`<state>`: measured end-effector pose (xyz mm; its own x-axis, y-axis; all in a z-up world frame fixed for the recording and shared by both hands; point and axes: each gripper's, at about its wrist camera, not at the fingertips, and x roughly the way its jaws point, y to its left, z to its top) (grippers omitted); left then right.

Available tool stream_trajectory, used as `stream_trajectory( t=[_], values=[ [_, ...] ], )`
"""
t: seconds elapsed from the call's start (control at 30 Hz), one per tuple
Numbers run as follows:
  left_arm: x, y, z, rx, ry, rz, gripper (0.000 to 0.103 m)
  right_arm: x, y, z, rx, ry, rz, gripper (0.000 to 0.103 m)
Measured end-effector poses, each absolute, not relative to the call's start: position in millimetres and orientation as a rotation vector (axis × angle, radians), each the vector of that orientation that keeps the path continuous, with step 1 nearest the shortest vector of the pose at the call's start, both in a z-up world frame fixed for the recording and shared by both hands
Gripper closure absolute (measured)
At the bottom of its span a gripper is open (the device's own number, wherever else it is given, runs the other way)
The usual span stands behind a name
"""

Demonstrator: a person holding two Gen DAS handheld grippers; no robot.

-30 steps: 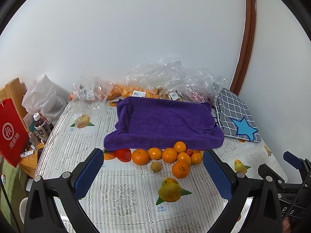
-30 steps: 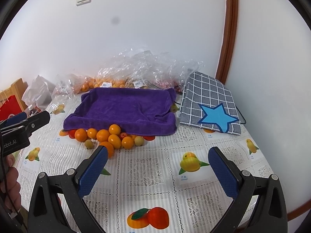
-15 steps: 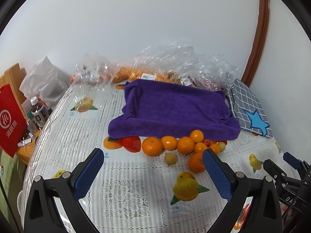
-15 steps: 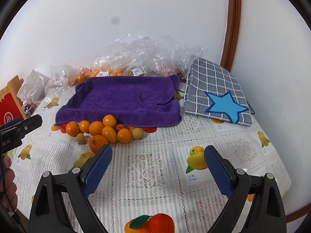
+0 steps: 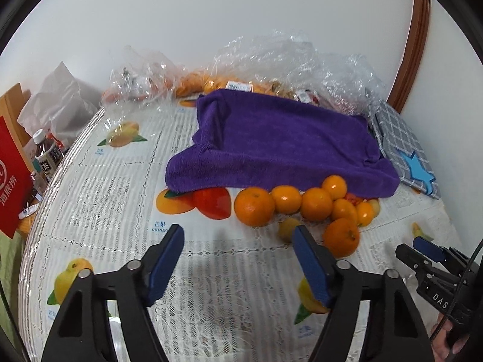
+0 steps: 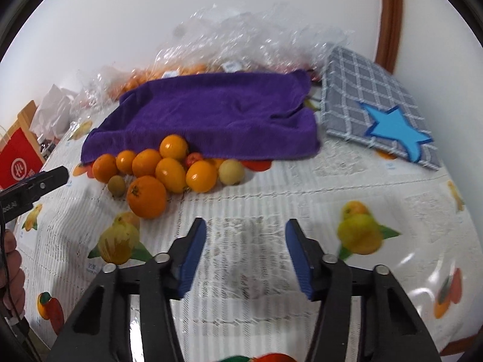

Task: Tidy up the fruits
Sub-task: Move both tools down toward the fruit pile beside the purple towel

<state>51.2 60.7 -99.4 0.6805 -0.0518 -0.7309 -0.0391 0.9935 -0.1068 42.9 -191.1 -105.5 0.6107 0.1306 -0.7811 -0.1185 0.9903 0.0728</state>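
Observation:
A pile of several oranges (image 5: 314, 203) (image 6: 169, 166) lies at the front edge of a purple towel (image 5: 280, 141) (image 6: 211, 114) on the fruit-print tablecloth. One big orange (image 5: 341, 236) (image 6: 146, 196) sits nearest. Two small pale yellow-green fruits (image 6: 231, 171) (image 6: 116, 185) lie at the pile's edges. My left gripper (image 5: 238, 256) is open and empty, just short of the pile. My right gripper (image 6: 246, 250) is open and empty, to the right of the pile, above bare cloth.
Clear plastic bags (image 5: 271, 63) with more fruit lie behind the towel by the wall. A grey checked cloth with a blue star (image 6: 377, 102) lies at the right. A red bag (image 5: 12, 175) and bottles (image 5: 46, 154) stand off the table's left edge.
Both grippers have moved forward and down toward the fruit pile. Their jaws have narrowed but stay open. The fruit has not moved.

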Motion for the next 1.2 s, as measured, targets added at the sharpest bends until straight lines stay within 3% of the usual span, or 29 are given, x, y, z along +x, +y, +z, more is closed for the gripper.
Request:
stream_trajectory(
  t=[0.1, 0.3, 1.1, 1.17, 1.2],
  values=[
    [55.6, 62.1, -107.9, -0.100, 0.842, 0.001, 0.043, 51.5, -188.0, -115.4, 0.041, 0.923, 0.175, 0.058],
    [63.4, 68.9, -125.3, -0.131, 0.888, -0.014, 0.048, 71.2, -185.0, -131.4, 0.066, 0.967, 0.179, 0.058],
    [68.9, 75.1, -142.7, -0.165, 0.882, -0.060, 0.048, 115.3, -173.6, -138.0, -0.059, 0.933, 0.199, 0.058],
    [69.0, 75.5, -142.5, -0.167, 0.880, -0.062, 0.048, 117.3, -173.7, -138.2, -0.052, 0.929, 0.200, 0.060],
    [69.4, 75.7, -142.4, -0.169, 0.879, -0.063, 0.048, 117.9, -173.9, -138.1, -0.049, 0.925, 0.200, 0.068]
  ],
)
